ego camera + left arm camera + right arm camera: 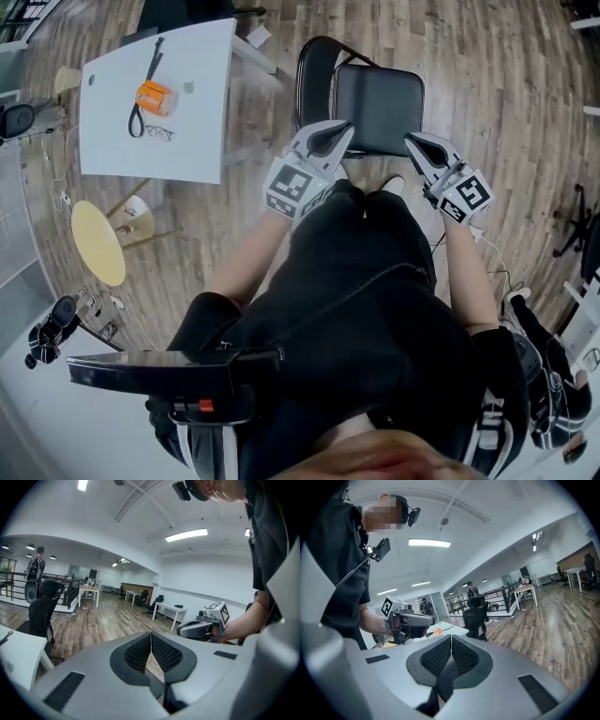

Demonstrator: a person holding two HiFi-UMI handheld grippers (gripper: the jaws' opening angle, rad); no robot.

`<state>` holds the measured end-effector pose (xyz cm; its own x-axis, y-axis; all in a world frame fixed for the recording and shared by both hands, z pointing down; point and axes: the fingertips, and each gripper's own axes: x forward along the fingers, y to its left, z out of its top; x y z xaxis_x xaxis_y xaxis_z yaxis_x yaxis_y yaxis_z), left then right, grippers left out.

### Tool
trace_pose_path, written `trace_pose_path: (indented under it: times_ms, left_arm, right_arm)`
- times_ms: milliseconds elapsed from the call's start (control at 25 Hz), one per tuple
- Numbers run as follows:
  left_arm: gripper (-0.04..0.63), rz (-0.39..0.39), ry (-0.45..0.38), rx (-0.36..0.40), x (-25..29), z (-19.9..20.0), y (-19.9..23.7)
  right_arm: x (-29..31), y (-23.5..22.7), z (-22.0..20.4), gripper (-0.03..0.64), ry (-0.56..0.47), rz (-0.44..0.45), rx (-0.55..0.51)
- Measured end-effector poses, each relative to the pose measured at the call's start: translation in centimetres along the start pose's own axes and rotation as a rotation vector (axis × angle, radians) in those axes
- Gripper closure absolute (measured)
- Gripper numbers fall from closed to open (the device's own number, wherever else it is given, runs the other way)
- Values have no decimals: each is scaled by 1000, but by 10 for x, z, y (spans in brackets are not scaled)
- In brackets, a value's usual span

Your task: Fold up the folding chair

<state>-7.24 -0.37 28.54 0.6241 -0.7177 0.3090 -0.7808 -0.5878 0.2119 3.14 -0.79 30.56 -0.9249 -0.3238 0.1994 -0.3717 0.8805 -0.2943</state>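
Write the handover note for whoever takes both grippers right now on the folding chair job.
Left gripper: jaws shut, nothing between them, held by the near edge of the seat.
Right gripper: jaws shut, empty, by the same edge.
Folding chair: open on the wooden floor straight ahead, seat down, to the right of the white table.
Done: nothing; the chair is not yet gripped.
Left: take hold of the chair and fold it flat.

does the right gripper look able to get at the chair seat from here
Probably yes: the right gripper is right by the near edge of the chair seat, with nothing seen between them. Its jaws are shut, so it would have to open to grip.
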Motion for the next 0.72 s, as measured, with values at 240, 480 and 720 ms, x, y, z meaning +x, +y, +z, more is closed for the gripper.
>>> trace_pose_path:
  times_ms: [240,480,720]
  left_arm:
    - [589,113,161,-207,12,-57,71]
    - [538,271,306,-375,7,-122,145]
    - [399,333,482,-453,16,-191,188]
  right_arm:
    - [14,-61,-51,606,26,-2,142]
    - [24,-121,-134,606,97,-15,300]
    - [24,-186,-210,603,86,-64,539]
